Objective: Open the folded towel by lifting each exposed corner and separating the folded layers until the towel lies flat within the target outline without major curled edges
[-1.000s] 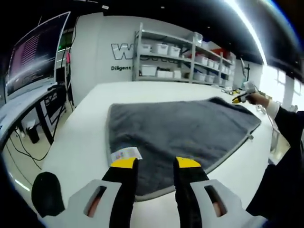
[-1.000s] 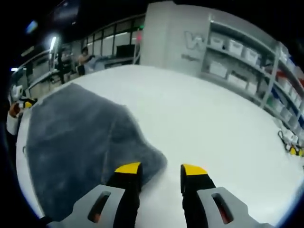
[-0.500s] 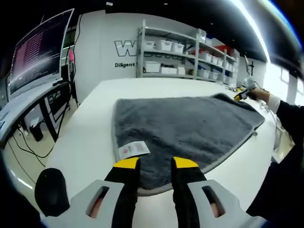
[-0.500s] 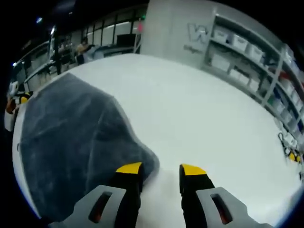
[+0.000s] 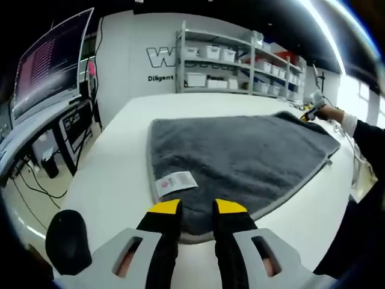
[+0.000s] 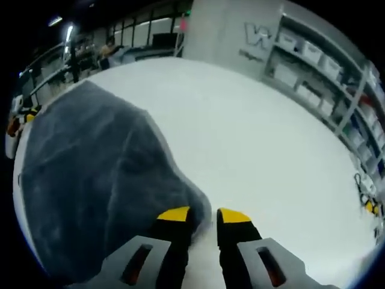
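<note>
Your left claw point(image 5: 197, 206) sits over the near hem of the grey towel point(image 5: 240, 153), jaws slightly parted, gripping nothing you can see. Your right claw point(image 6: 204, 214) straddles the towel's rounded corner, jaws narrowly apart. The towel lies spread on the white bench point(image 6: 258, 138), white label point(image 5: 175, 182) up. Shelves point(image 5: 228, 66) stand beyond.

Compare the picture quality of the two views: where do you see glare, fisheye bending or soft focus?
Left gripper view: a ceiling light strip glares at upper right; the shelving bows with the fisheye; the grey towel and its label look sharp. Right gripper view: softer overall; the white table is bright and nearly featureless; the towel's pile is smeared.
</note>
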A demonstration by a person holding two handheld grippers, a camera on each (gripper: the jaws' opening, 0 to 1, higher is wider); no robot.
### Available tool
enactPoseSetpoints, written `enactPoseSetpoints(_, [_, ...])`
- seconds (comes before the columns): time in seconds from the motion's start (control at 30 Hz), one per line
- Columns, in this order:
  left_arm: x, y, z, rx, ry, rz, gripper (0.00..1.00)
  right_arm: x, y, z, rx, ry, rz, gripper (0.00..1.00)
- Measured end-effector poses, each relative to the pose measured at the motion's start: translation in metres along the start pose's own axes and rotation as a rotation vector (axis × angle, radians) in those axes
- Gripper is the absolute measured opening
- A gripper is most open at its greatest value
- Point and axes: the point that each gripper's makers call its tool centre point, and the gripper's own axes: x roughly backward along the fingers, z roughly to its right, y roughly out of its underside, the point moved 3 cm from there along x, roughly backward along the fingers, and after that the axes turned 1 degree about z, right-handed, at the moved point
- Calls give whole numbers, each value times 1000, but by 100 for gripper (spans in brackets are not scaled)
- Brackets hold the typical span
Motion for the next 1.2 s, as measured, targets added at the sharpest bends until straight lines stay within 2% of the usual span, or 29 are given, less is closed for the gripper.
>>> enactPoseSetpoints(0.13, [-2,3,-3,-4,-13,-11,14,0,-2,-5,24,12,-12,3])
enactPoseSetpoints(0.17, [-3,6,-6,15,-36,-32,12,1,-2,-4,29,19,-14,0])
enactPoseSetpoints(0.23, [-3,11,-8,14,-50,-68,2,4,-4,5,42,50,-14,0])
enactPoseSetpoints(0.33, [-2,11,-9,38,-46,-60,2,3,-5,10,35,53,-15,0])
enactPoseSetpoints(0.57, [-3,13,-9,36,-59,-66,1,1,2,7,42,53,-31,0])
enactPoseSetpoints(0.73, [-2,13,-7,31,-71,-76,0,13,4,2,21,86,-2,0])
enactPoseSetpoints(1.2, [4,16,-13,35,-95,-94,0,18,-2,10,37,175,41,0])
